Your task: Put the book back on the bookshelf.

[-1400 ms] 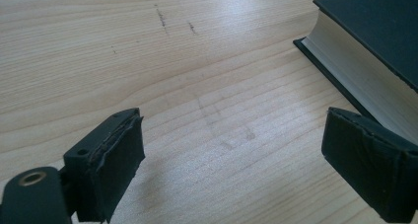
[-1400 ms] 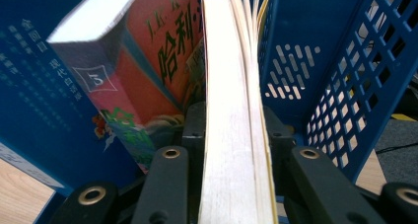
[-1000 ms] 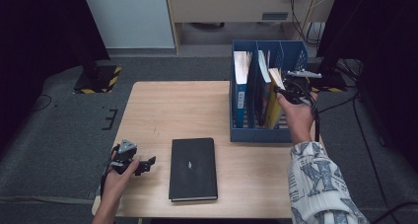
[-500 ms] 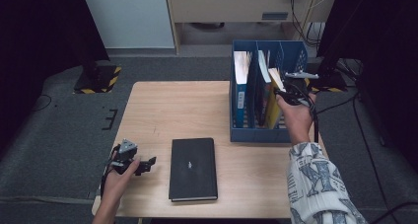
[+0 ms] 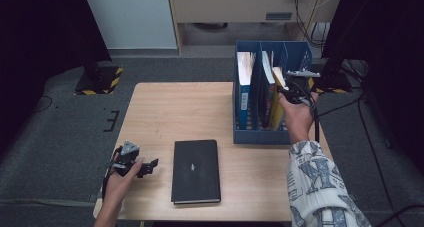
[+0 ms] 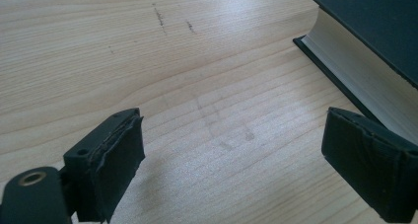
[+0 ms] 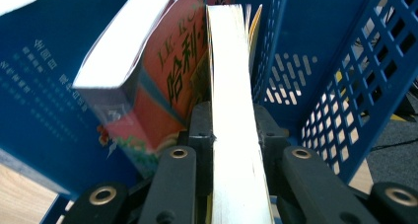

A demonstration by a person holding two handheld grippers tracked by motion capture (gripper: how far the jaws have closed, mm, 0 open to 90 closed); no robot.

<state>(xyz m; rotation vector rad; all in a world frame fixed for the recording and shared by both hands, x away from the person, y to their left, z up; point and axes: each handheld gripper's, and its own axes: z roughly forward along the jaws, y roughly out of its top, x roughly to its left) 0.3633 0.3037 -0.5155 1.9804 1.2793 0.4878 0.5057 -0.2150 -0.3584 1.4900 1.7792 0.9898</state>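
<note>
My right gripper (image 5: pixel 294 91) has just been closing and now clamps a yellow-edged book (image 7: pixel 236 135) upright in the blue file rack (image 5: pixel 250 135) at two o'clock on the bench (image 5: pixel 190 107). The book's long axis runs away from me. My left gripper (image 6: pixel 236 169) rests wide open, with the black book (image 5: pixel 196 170) at its three o'clock.

The thin book (image 7: pixel 236 110) stands upright on edge in the blue file rack (image 5: pixel 272 134), its pale page edges facing up and a yellow cover showing at its side. It sits in a right-hand compartment, just beside a leaning paperback (image 7: pixel 143 66) with an orange-red cover, and it is clamped between the right gripper (image 7: pixel 235 135) fingers.
</note>
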